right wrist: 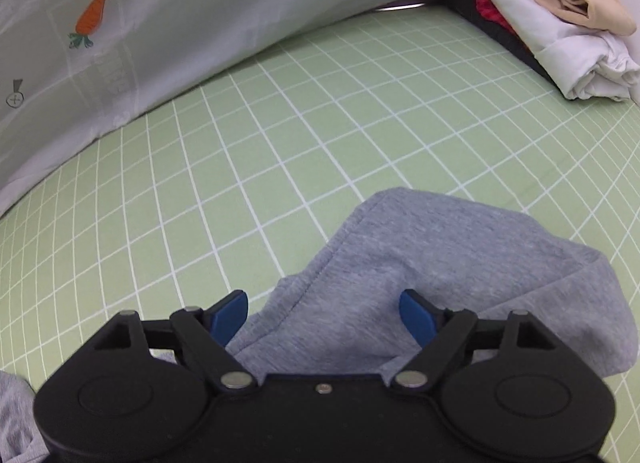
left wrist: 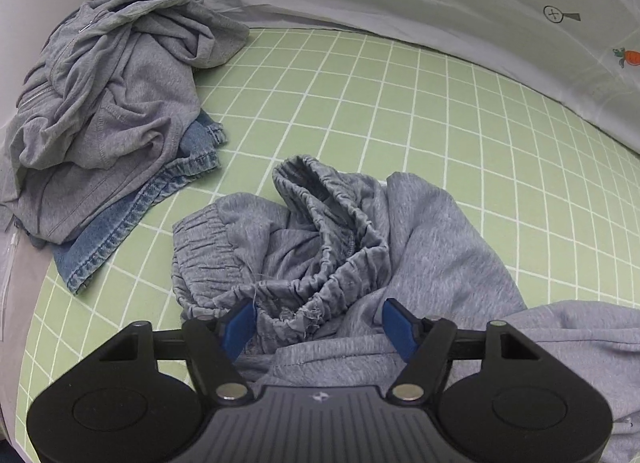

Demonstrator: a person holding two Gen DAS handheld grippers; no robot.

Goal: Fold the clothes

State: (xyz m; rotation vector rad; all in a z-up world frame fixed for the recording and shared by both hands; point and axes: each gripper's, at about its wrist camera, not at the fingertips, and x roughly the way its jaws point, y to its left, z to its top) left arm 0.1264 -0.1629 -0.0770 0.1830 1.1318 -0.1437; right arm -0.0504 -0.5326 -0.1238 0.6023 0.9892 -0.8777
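The grey sweatpants lie crumpled on the green grid mat. Both the left gripper and the right gripper are spread, gripping nothing — the left should pinch the frayed waistband squarely, the right the leg edge — then pull flat.

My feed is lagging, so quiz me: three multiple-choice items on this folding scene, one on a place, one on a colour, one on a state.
1. Where does the denim piece lie?
A. under the crumpled grey hoodie
B. on the white folded stack
C. between the right jaws

2. What colour is the gridded mat?
A. blue
B. light green
C. beige

3. How does the left hand-held gripper stand?
A. shut on denim
B. out of view
C. jaws apart over the grey sweatpants' waistband

Answers: 1 A, its denim edges stick out from beneath the hoodie; 2 B, green with white lines; 3 C, the blue pads sit apart, not pinching the cloth.
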